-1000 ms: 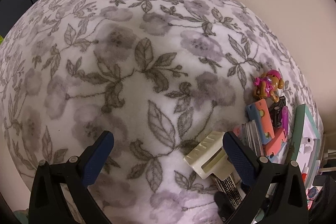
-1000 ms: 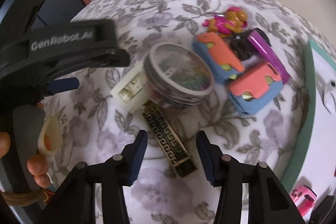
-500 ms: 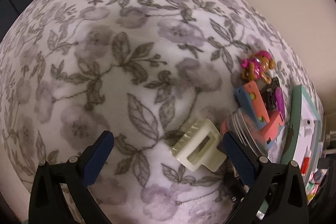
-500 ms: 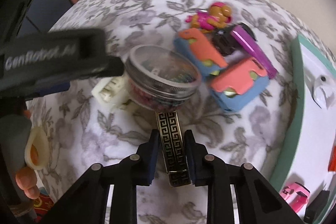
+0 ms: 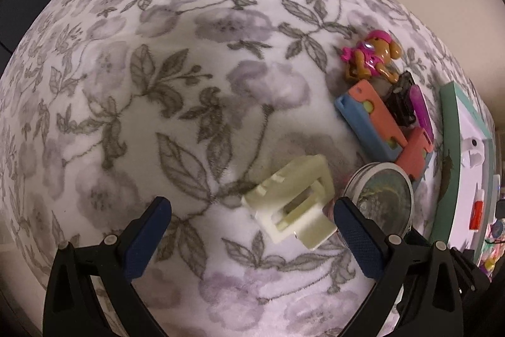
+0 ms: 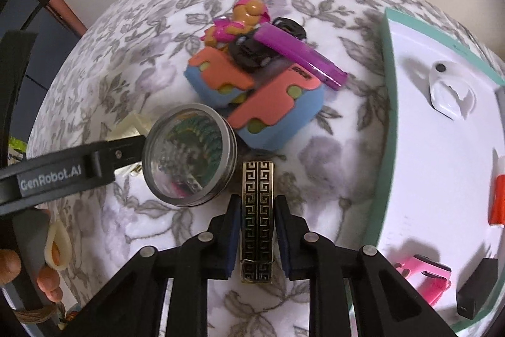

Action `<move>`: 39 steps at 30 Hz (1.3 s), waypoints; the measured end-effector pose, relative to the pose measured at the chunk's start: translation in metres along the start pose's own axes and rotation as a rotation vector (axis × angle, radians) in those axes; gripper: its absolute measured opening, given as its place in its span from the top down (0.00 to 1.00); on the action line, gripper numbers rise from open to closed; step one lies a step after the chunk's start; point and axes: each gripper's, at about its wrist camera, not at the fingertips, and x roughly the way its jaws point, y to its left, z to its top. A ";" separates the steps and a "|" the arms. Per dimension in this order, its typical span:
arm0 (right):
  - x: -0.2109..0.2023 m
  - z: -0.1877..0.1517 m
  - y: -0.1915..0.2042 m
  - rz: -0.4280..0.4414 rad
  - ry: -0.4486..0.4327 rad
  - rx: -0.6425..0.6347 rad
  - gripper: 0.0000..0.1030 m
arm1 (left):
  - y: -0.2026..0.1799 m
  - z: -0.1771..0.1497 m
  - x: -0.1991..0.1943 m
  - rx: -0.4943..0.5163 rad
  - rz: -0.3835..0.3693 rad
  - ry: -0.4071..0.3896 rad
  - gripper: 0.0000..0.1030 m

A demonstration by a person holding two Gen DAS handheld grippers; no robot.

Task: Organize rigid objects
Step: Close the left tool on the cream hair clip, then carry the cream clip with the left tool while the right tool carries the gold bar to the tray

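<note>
My right gripper (image 6: pixel 257 204) is shut on a gold-and-black patterned bar clip (image 6: pixel 257 207), held along its fingers over the floral cloth. My left gripper (image 5: pixel 249 220) is open, with a cream plastic clip (image 5: pixel 293 199) lying between its fingers, nearer the right one. A round clear-lidded tin (image 6: pixel 189 158) of small items sits left of the bar clip and shows in the left wrist view (image 5: pixel 380 198) behind the right finger. The left gripper's body (image 6: pixel 69 169) reaches in beside the tin.
A pile of toys lies beyond the tin: two orange-and-blue blocks (image 6: pixel 268 109), a pink dog figure (image 6: pixel 240 18), a purple lighter (image 6: pixel 300 56), a black piece (image 6: pixel 252 51). A green-rimmed white tray (image 6: pixel 383 128) holding small items stands on the right.
My right gripper has closed on the patterned bar clip and turned it straight along its fingers. My left gripper has shifted, so the cream clip and tin sit more centrally in its view.
</note>
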 end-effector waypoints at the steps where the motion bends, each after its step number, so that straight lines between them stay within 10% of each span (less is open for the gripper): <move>1: 0.000 -0.002 0.001 0.000 0.001 0.001 0.77 | -0.002 0.001 0.001 0.011 0.010 0.000 0.01; 9: 0.006 -0.001 0.008 -0.020 0.016 -0.014 0.77 | -0.010 -0.004 0.006 0.004 0.016 0.004 0.02; 25: 0.007 0.001 0.010 -0.060 0.017 -0.049 0.77 | -0.007 -0.005 0.006 -0.017 -0.005 -0.037 0.43; 39: -0.005 0.007 0.012 -0.052 -0.007 -0.047 0.79 | 0.017 0.002 -0.034 -0.102 -0.091 -0.126 0.43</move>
